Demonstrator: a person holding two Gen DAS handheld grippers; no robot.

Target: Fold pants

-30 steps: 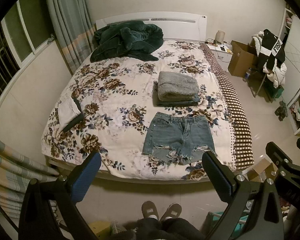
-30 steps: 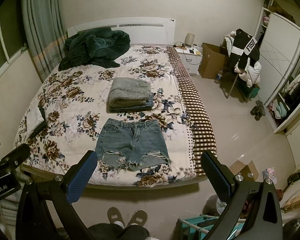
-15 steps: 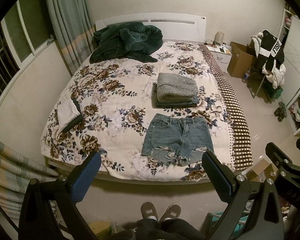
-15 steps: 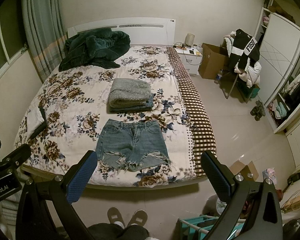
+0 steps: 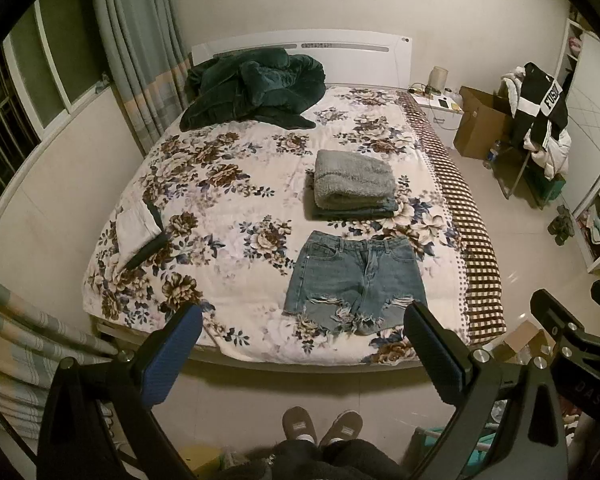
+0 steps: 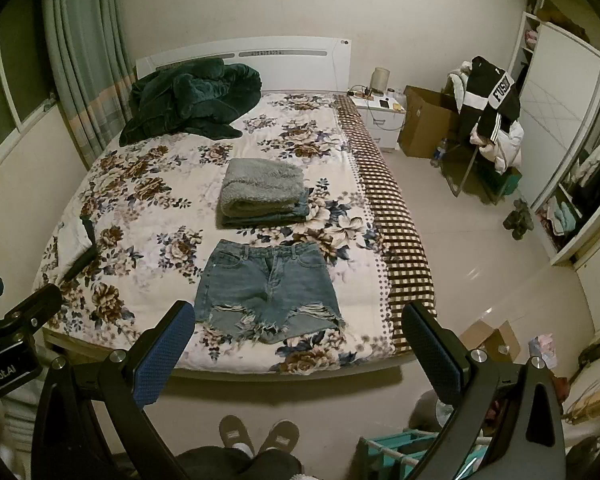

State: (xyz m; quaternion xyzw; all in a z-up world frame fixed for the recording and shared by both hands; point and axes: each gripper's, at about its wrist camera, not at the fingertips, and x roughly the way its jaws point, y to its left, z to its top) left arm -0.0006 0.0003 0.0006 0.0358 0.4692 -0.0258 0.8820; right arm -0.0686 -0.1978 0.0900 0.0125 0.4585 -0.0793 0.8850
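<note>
Frayed blue denim shorts (image 5: 356,280) lie flat, waistband away from me, near the foot of the floral bed (image 5: 227,184); they also show in the right wrist view (image 6: 265,288). My left gripper (image 5: 303,330) is open and empty, held above the floor short of the bed's foot edge. My right gripper (image 6: 295,326) is open and empty, likewise short of the bed. Each gripper's body shows at the edge of the other's view.
A folded grey fleece stack (image 5: 352,184) lies behind the shorts. A dark green blanket heap (image 5: 255,92) sits by the headboard. A white and black garment (image 5: 139,232) lies at the bed's left. A cardboard box (image 6: 424,120), a clothes-laden chair (image 6: 488,112) and shelves stand right. My slippers (image 6: 259,436) are below.
Both views have crept slightly nearer the bed. Both grippers stay open and empty.
</note>
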